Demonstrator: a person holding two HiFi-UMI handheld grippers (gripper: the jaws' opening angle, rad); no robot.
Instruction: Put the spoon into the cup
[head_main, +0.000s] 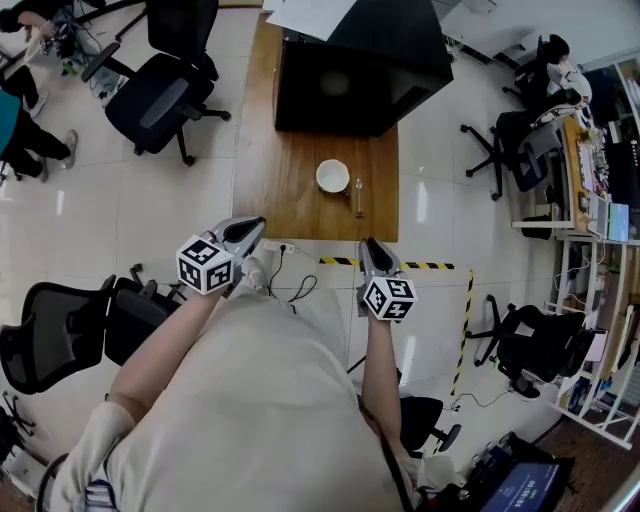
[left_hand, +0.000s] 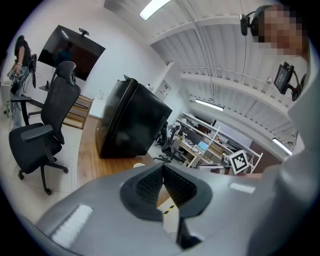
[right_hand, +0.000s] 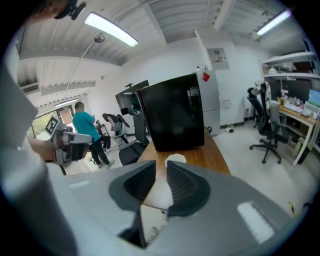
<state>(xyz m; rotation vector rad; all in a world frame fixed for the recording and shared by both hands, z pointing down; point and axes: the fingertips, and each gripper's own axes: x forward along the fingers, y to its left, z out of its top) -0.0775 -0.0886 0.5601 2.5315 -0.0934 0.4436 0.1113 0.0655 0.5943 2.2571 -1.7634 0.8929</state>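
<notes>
Hanging short of the table's near edge, the right gripper (head_main: 368, 243) has its grey jaws with ribbed black pads drawn all but together, with nothing between them. The left gripper (head_main: 257, 223) is closed too, its pad tips meeting on empty air.

Ahead of both lies the long, honey-coloured wooden table (head_main: 290, 195), smooth and faintly glossy. On it, roughly in line with the right gripper, is the slim, pale, shiny spoon (head_main: 358, 196). It lies flat, lengthwise toward the person, just right of the round white cup (head_main: 333, 176) and not touching it. The cup sits mouth up, wide and shallow-looking, probably glazed ceramic. Behind them a large matte black box (head_main: 345, 75) fills the far end of the table, and polished white tile floor (head_main: 170, 200) surrounds it.

By my reading this is the approach: nothing is picked up and the spoon is untouched. The next move calls for the right jaws to open, come down over the spoon's thin handle and pinch across it. The handle lies low on a slick surface and may skid or twist. After that, a short lift leftward should drop it into the cup's open mouth.
</notes>
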